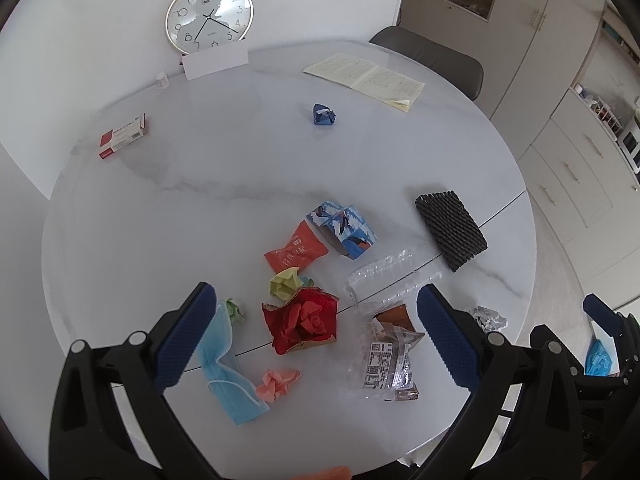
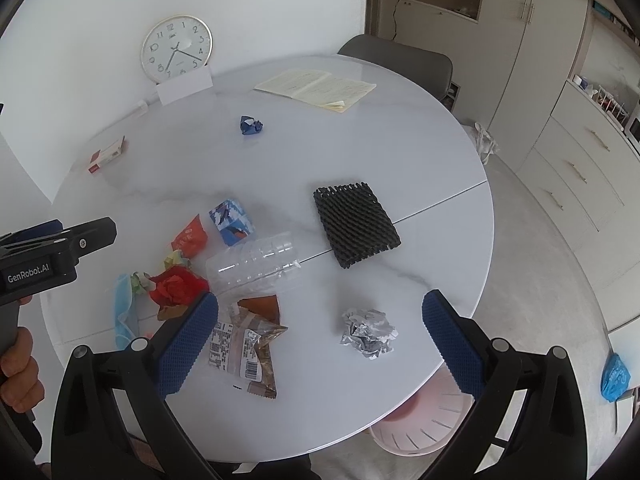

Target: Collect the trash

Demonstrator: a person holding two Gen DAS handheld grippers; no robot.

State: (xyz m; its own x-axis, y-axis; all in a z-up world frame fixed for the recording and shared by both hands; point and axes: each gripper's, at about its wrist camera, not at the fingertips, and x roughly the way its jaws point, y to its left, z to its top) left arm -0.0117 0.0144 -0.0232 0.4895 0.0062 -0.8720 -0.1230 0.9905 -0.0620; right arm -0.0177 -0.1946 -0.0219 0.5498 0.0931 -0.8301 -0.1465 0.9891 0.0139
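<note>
Trash lies on the round white table: a red crumpled paper, a blue face mask, a pink paper ball, a green wad, an orange wrapper, a blue patterned box, a clear plastic bottle, a clear snack wrapper and a foil ball. My left gripper is open and empty above the red paper. My right gripper is open and empty above the wrapper and foil ball.
A black foam mesh sleeve, a small blue crumpled ball, a red and white box, an open notebook and a clock are farther back. A pink bin stands below the table's near edge. A grey chair is behind.
</note>
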